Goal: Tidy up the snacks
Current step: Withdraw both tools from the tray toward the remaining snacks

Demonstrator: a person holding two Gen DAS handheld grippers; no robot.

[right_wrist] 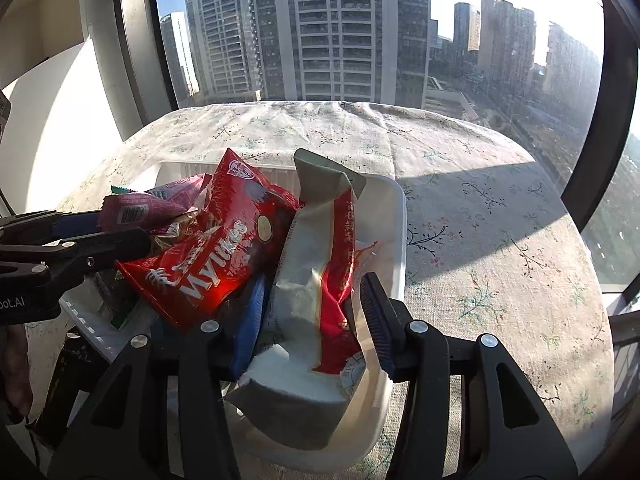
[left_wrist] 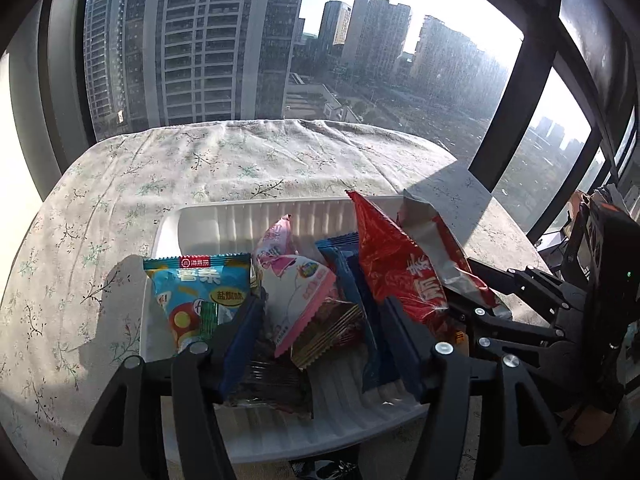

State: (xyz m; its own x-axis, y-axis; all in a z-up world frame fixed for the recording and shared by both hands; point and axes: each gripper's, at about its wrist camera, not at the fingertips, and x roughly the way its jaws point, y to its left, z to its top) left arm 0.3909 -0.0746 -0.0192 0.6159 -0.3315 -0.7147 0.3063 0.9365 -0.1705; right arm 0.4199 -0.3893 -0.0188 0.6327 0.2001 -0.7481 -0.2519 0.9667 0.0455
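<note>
The left gripper [left_wrist: 324, 312] has its jaws spread, the blue pads standing clear of the packets that lie between them: a pink-and-white packet [left_wrist: 298, 296] and a dark foil-edged packet [left_wrist: 332, 330] under it. Neither pad presses on anything that can be seen. The pink-and-white packet lies tilted, its serrated end toward the camera and its pinched end pointing up and away toward the window.

The right gripper [right_wrist: 316, 312] also has its jaws spread. A silver-and-red wrapper [right_wrist: 316, 280] lies between the pads, its long axis running from near the camera away toward the window, its folded silver end raised over the far rim. Whether the left pad touches its edge cannot be told; the right pad stands clear.

All of this sits in a white ribbed tray [left_wrist: 240, 216]. Just left of the left gripper, a light blue packet [left_wrist: 200, 292] leans upright against the tray's side, its printed face toward the camera. A dark blue packet [left_wrist: 352, 280] lies lengthwise, pointing away. Beside it a red Mylikes bag [right_wrist: 216, 256] stands slanted, one corner pointing up toward the window, leaning against the silver-and-red wrapper.

The tray rests on a floral tablecloth [right_wrist: 480, 208] over a table by a large window [left_wrist: 360, 60] with high-rise buildings outside.
</note>
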